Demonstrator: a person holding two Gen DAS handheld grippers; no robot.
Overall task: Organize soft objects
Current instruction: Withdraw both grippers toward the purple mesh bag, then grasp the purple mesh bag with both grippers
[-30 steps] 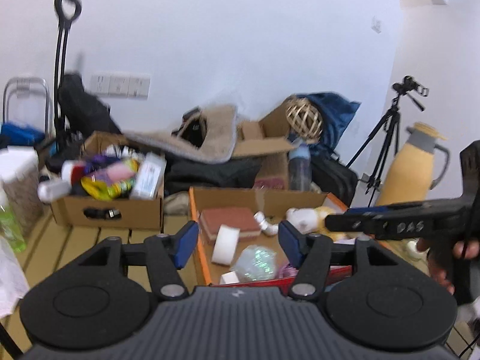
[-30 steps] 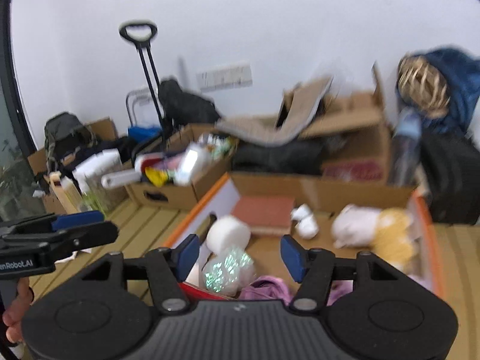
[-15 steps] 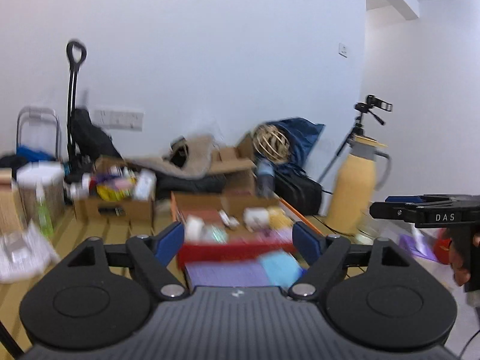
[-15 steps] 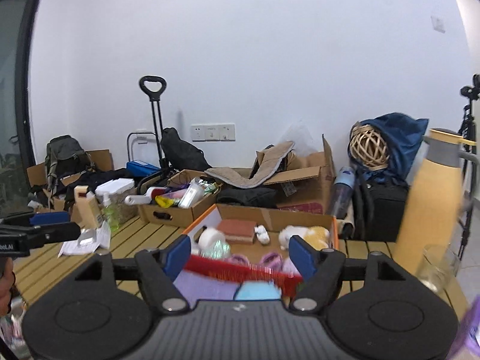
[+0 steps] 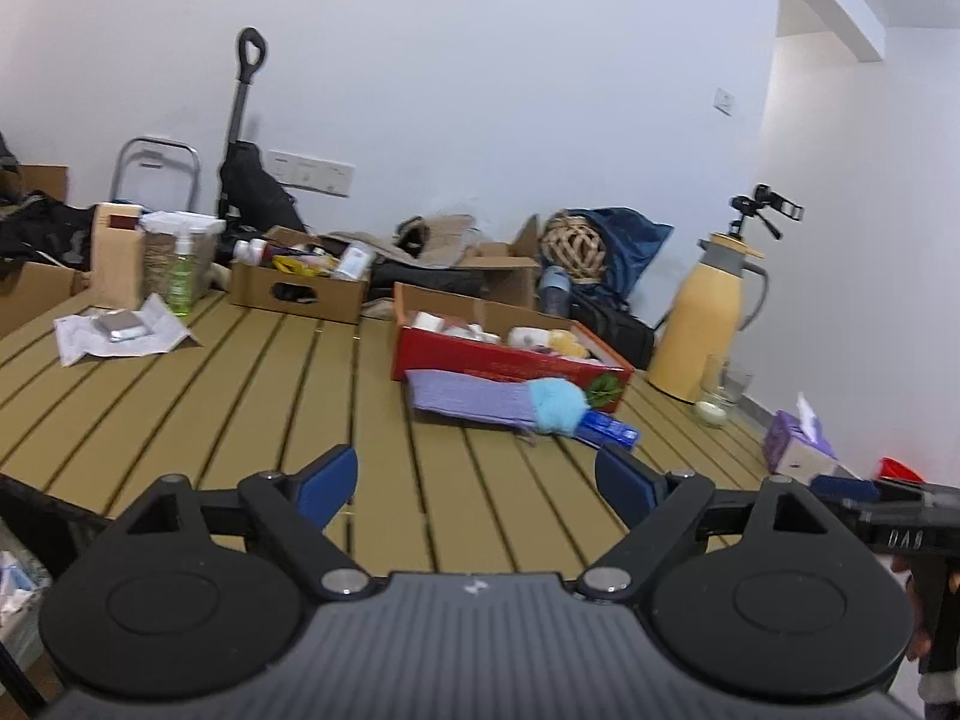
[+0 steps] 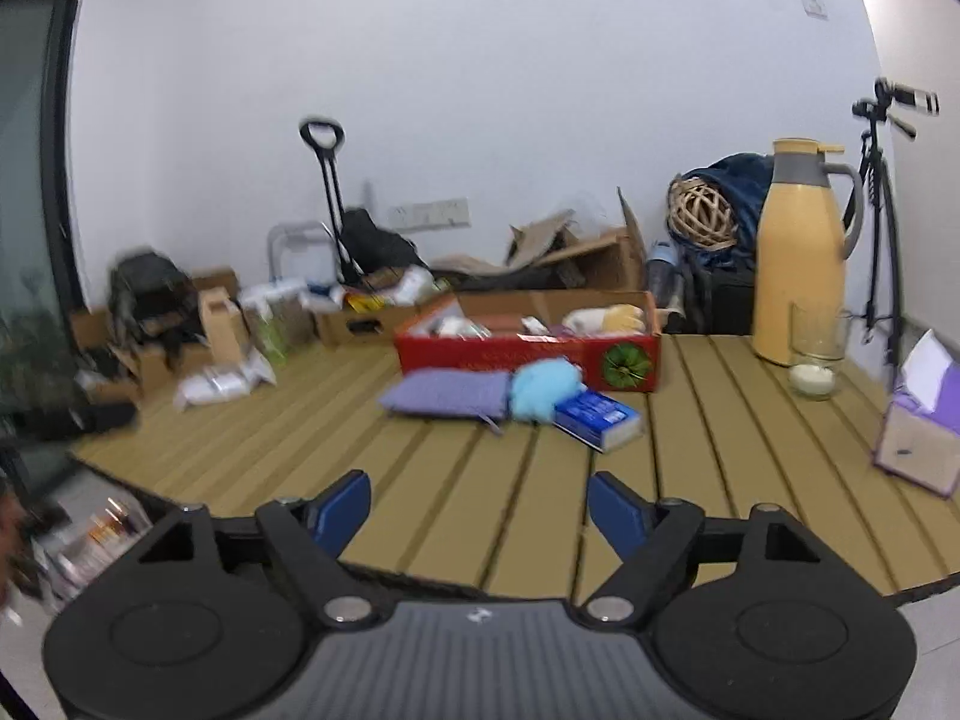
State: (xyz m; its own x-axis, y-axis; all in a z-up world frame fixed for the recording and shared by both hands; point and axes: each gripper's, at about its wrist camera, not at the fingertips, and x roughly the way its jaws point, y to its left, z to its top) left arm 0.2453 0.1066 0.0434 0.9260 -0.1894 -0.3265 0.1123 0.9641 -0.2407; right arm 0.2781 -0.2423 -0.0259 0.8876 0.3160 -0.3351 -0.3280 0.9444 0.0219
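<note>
A purple knitted pouch [image 5: 468, 399] [image 6: 447, 394] lies on the slatted wooden table, with a light blue fluffy ball [image 5: 558, 405] [image 6: 543, 387] at its right end. Behind them stands a red cardboard box [image 5: 510, 360] [image 6: 528, 354] holding a white and yellow plush toy [image 6: 606, 318] and other small items. My left gripper [image 5: 477, 480] is open and empty, well short of the pouch. My right gripper [image 6: 477, 507] is open and empty at the table's near edge. It also shows at the right of the left wrist view [image 5: 864, 492].
A blue book [image 6: 597, 414] lies beside the blue ball. A yellow thermos jug [image 6: 798, 264], a glass [image 6: 816, 348] and a purple tissue box [image 6: 918, 438] stand at the right. Cardboard boxes [image 5: 300, 288], a green bottle [image 5: 180, 276] and papers [image 5: 120, 333] sit at the left and back.
Both grippers have pulled back from over the red box to the table's near side. Their jaws have opened wider. The pouch, blue ball and book have come into view.
</note>
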